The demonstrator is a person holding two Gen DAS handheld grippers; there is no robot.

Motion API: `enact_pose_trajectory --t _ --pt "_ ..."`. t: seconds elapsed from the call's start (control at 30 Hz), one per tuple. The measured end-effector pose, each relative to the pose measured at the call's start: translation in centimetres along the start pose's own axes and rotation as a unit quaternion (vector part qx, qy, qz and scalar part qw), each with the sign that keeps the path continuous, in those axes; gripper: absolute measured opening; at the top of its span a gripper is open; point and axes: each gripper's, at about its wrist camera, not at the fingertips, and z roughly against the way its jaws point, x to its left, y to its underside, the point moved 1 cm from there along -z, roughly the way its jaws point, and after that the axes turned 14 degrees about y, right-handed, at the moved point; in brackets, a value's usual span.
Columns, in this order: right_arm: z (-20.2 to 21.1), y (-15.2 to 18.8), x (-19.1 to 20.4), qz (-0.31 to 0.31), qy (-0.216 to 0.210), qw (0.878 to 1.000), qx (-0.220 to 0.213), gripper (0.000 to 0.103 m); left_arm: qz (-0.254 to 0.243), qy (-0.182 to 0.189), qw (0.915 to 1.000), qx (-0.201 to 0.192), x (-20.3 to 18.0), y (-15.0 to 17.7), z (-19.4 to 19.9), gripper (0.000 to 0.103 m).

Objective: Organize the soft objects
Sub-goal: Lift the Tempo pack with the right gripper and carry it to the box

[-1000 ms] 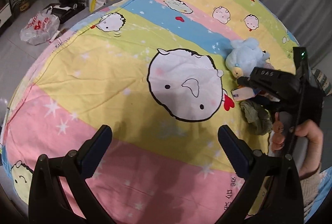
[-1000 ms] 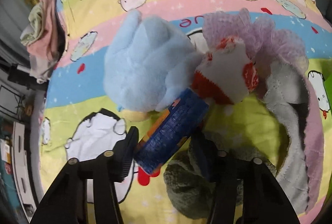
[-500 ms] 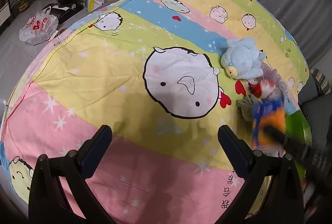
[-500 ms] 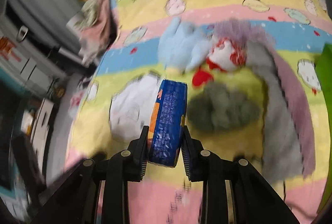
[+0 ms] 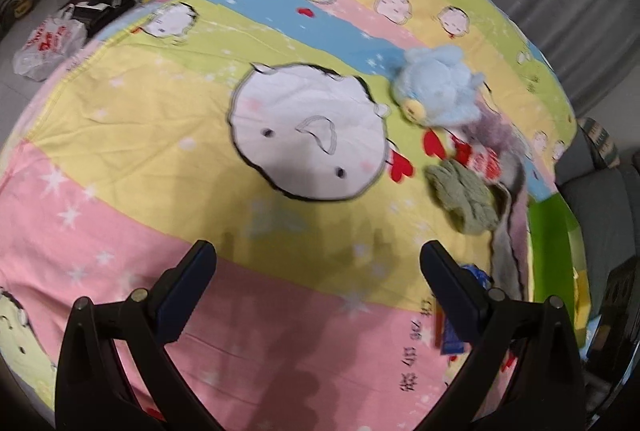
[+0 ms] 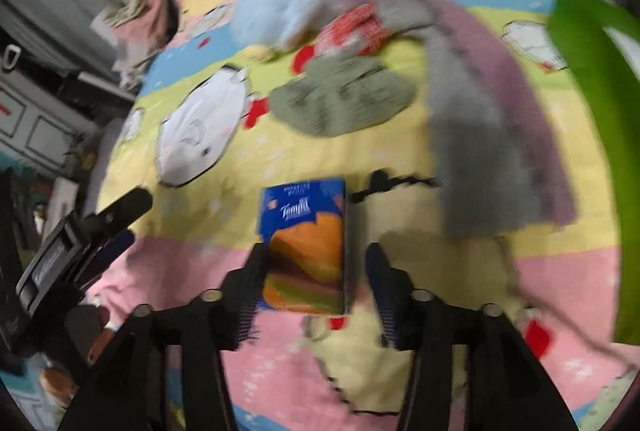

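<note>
The tissue pack point(image 6: 306, 245) lies on the bedspread point(image 6: 440, 271) between the parted right tongs point(image 6: 316, 291), long axis running straight ahead, touching the left finger, blurred. Left tongs point(image 5: 318, 287) gape wide, the pack point(image 5: 452, 335) mostly hidden behind their right finger.

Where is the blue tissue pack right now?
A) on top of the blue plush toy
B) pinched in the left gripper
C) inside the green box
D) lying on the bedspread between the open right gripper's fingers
D: the blue tissue pack lies flat on the striped bedspread, with the right gripper open and a gap showing beside the pack.
</note>
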Motion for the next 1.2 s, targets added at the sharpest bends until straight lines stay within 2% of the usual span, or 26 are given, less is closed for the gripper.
enact_pose_trajectory --t 0.07,0.2,0.33,0.37,0.47,0.5,0.57,0.63,0.73,0.83,0.93,1.07,1.2 --pt "0.9 -0.4 -0.9 -0.013 -0.001 1.000 -0.012 0.070 -0.003 0.011 0.9999 0.009 -0.5 0.4 -0.3 0.098" --pt "2.3 -2.1 -2.0 -0.043 -0.032 0.998 -0.023 0.070 -0.012 0.062 0.9978 0.019 -2.2 1.4 -0.7 0.088" --pt "2.3 -2.2 -2.0 -0.038 -0.033 0.998 -0.044 0.070 -0.029 0.102 0.9931 0.050 -4.0 2.5 -1.5 0.069" --pt "1.9 -2.0 -2.0 -0.034 -0.040 0.998 -0.046 0.070 -0.034 0.107 0.9919 0.058 -4.4 2.8 -1.8 0.067" --pt "-0.1 -1.6 -1.8 -0.021 -0.050 0.998 -0.017 0.069 -0.049 0.123 0.9879 0.081 -5.4 3.9 -2.4 0.061" --pt "-0.7 -1.4 -1.7 -0.017 -0.050 0.999 -0.009 0.067 -0.053 0.132 0.9857 0.091 -5.9 4.2 -2.7 0.055" --pt "-1.5 -1.2 -1.5 -0.010 -0.048 0.999 -0.001 0.060 -0.066 0.140 0.9827 0.102 -6.6 4.9 -3.1 0.051" --pt "-1.9 -0.9 -1.4 -0.009 -0.055 0.998 0.003 0.060 -0.086 0.131 0.9816 0.110 -7.3 5.5 -3.7 0.038" --pt "-2.2 -0.7 -1.3 -0.004 -0.070 0.998 0.005 0.060 -0.098 0.141 0.9766 0.129 -7.9 6.4 -4.7 0.033" --pt "-2.5 -0.4 -1.0 0.002 -0.075 0.997 0.005 0.060 -0.110 0.147 0.9750 0.126 -8.4 6.7 -4.8 0.027" --pt "-2.6 -0.3 -0.8 0.005 -0.086 0.996 0.010 0.055 -0.127 0.149 0.9727 0.125 -9.0 7.0 -4.8 0.027" --pt "-2.2 -0.2 -0.7 0.002 -0.084 0.996 0.002 0.055 -0.140 0.141 0.9728 0.119 -9.4 6.9 -4.7 0.025" --pt "-0.4 -0.3 -0.9 -0.006 -0.084 0.996 -0.030 0.055 -0.148 0.147 0.9726 0.103 -10.3 6.4 -3.9 0.024"
